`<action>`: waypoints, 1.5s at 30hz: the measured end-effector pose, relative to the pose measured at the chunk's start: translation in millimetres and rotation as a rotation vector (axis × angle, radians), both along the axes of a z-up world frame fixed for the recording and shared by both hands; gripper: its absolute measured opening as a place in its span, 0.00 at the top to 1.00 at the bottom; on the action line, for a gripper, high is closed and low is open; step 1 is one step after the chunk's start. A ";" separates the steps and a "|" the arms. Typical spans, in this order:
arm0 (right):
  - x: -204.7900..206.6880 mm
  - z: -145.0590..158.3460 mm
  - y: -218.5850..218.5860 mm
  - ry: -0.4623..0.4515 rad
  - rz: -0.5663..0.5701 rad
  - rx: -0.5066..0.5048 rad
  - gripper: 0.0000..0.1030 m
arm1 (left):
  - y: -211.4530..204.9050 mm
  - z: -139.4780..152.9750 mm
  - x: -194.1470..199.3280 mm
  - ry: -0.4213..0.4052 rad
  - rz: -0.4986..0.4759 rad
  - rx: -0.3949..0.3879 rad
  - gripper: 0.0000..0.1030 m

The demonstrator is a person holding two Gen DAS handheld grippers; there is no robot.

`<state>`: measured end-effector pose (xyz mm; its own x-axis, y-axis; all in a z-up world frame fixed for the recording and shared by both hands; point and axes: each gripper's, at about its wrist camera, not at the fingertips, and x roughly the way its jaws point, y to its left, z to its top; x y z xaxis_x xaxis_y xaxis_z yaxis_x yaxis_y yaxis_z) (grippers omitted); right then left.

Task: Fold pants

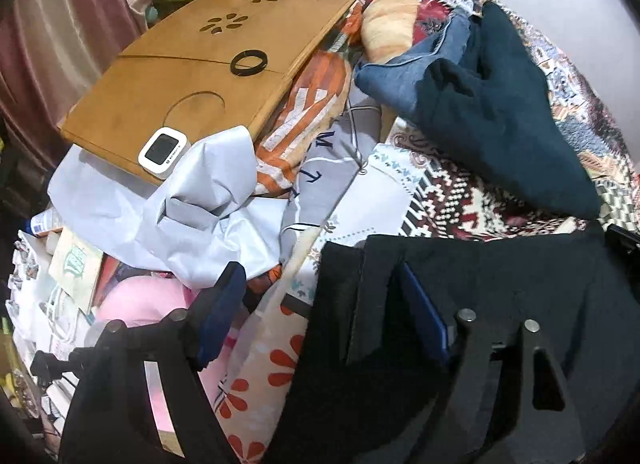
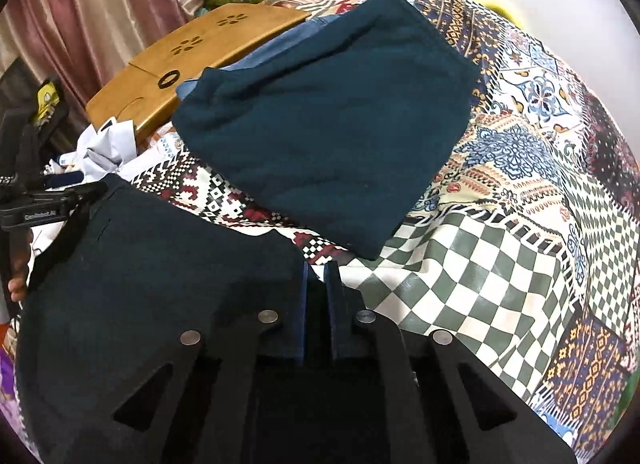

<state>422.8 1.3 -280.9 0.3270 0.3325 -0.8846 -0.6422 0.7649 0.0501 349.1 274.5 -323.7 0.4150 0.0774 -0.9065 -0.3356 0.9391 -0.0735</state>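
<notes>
The dark navy pants [image 2: 160, 264] lie across the near part of the patterned bed; they also show in the left wrist view [image 1: 500, 284]. My right gripper [image 2: 316, 288] is shut on the pants' edge, its blue pads nearly together with dark cloth between them. My left gripper [image 1: 320, 304] is open, its fingers wide apart; the right finger's blue pad [image 1: 424, 324] rests against a fold of the pants, the left one [image 1: 220, 304] is off the cloth. The left gripper shows in the right wrist view [image 2: 60, 199] at the pants' left corner.
A folded teal garment [image 2: 328, 123] lies on the patterned bedspread [image 2: 520, 183] with a folded blue denim piece [image 1: 408, 71] behind it. A wooden lap tray [image 1: 208, 63] with a small white timer [image 1: 162, 149], a grey-white cloth [image 1: 192, 215] and clutter fill the left. Pink curtains hang behind.
</notes>
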 end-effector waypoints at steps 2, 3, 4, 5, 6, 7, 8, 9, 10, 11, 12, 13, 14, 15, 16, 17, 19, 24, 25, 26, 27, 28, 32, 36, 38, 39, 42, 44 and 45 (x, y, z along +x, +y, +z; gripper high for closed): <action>-4.4 11.0 -7.6 -0.013 -0.014 0.013 0.93 | -8.3 10.3 -5.5 -0.001 -0.033 0.047 0.30; -8.2 18.2 -12.3 -0.019 -0.021 0.024 0.93 | -15.3 18.5 -11.0 -0.006 -0.064 0.079 0.31; -15.6 28.1 -19.1 -0.029 -0.020 0.043 0.93 | -21.3 24.4 -16.1 -0.013 -0.092 0.096 0.31; -25.4 39.1 -26.4 -0.043 -0.012 0.063 0.93 | -28.1 31.7 -21.7 -0.024 -0.121 0.105 0.31; -33.0 45.2 -29.9 -0.059 -0.007 0.074 0.91 | -35.7 41.8 -30.3 -0.040 -0.157 0.102 0.31; -46.7 56.5 -37.3 -0.088 0.002 0.084 0.90 | -42.5 49.6 -38.1 -0.053 -0.182 0.099 0.30; -58.2 63.8 -42.9 -0.109 0.013 0.090 0.86 | -49.3 57.8 -46.5 -0.069 -0.209 0.098 0.30; -73.8 72.9 -49.0 -0.134 0.028 0.097 0.80 | -58.0 67.0 -56.5 -0.086 -0.240 0.098 0.30; -87.8 79.2 -53.2 -0.149 0.042 0.101 0.77 | -66.3 74.6 -64.8 -0.099 -0.269 0.097 0.30; -99.9 83.4 -56.5 -0.158 0.054 0.105 0.73 | -75.4 81.7 -73.5 -0.114 -0.297 0.095 0.30; -113.5 87.0 -61.0 -0.164 0.067 0.109 0.70 | -86.3 89.5 -84.0 -0.127 -0.327 0.089 0.30; -129.4 89.4 -64.9 -0.168 0.080 0.111 0.69 | -93.7 94.1 -92.2 -0.134 -0.344 0.084 0.27; -140.8 89.6 -67.5 -0.169 0.090 0.110 0.69 | -101.5 97.9 -99.2 -0.140 -0.361 0.077 0.26; -153.4 89.0 -68.4 -0.167 0.100 0.109 0.69 | -110.6 100.9 -108.2 -0.144 -0.381 0.066 0.26; -169.0 87.4 -70.8 -0.163 0.109 0.112 0.68 | -118.2 102.3 -116.2 -0.145 -0.399 0.060 0.26; -175.7 85.5 -69.6 -0.155 0.114 0.116 0.68 | -126.7 102.5 -125.2 -0.143 -0.417 0.060 0.25; -194.4 79.0 -71.6 -0.130 0.120 0.124 0.68 | -142.3 100.9 -136.4 -0.127 -0.442 0.073 0.25; -220.9 57.2 -66.6 -0.115 0.147 0.098 0.68 | -172.1 85.0 -159.1 -0.083 -0.496 0.087 0.25; -224.1 54.0 -66.9 -0.132 0.145 0.092 0.68 | -177.0 81.9 -160.7 -0.077 -0.501 0.098 0.25; -225.1 53.0 -68.2 -0.143 0.142 0.100 0.67 | -183.5 79.4 -163.2 -0.074 -0.502 0.120 0.25; -223.3 52.9 -69.7 -0.132 0.136 0.109 0.65 | -186.4 78.4 -163.6 -0.075 -0.499 0.132 0.25; -220.4 53.1 -69.4 -0.121 0.133 0.115 0.65 | -188.0 78.6 -162.9 -0.078 -0.498 0.141 0.25; -215.6 51.4 -62.8 -0.122 0.156 0.116 0.63 | -197.6 80.9 -157.6 -0.088 -0.499 0.157 0.25; -222.7 48.4 -57.1 -0.151 0.175 0.113 0.68 | -210.4 81.4 -151.9 -0.106 -0.514 0.190 0.33; -223.0 50.0 -57.9 -0.150 0.174 0.133 0.81 | -216.1 83.0 -153.6 -0.117 -0.539 0.178 0.55; -223.9 50.7 -58.7 -0.139 0.174 0.145 0.93 | -219.6 83.6 -154.8 -0.120 -0.548 0.175 0.61; -223.5 52.8 -62.1 -0.110 0.169 0.177 0.95 | -229.1 86.7 -160.8 -0.143 -0.572 0.192 0.82; -224.4 55.1 -65.6 -0.085 0.161 0.204 0.97 | -229.7 89.5 -163.2 -0.155 -0.572 0.180 0.93; -224.9 56.2 -67.5 -0.065 0.159 0.222 0.99 | -229.1 91.9 -164.2 -0.164 -0.563 0.185 0.94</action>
<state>197.8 -66.2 -224.7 0.3084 0.5676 -0.7633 -0.7609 0.6288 0.1601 184.9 45.3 -231.8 0.5708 -0.0444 -0.8199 0.2175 0.9710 0.0988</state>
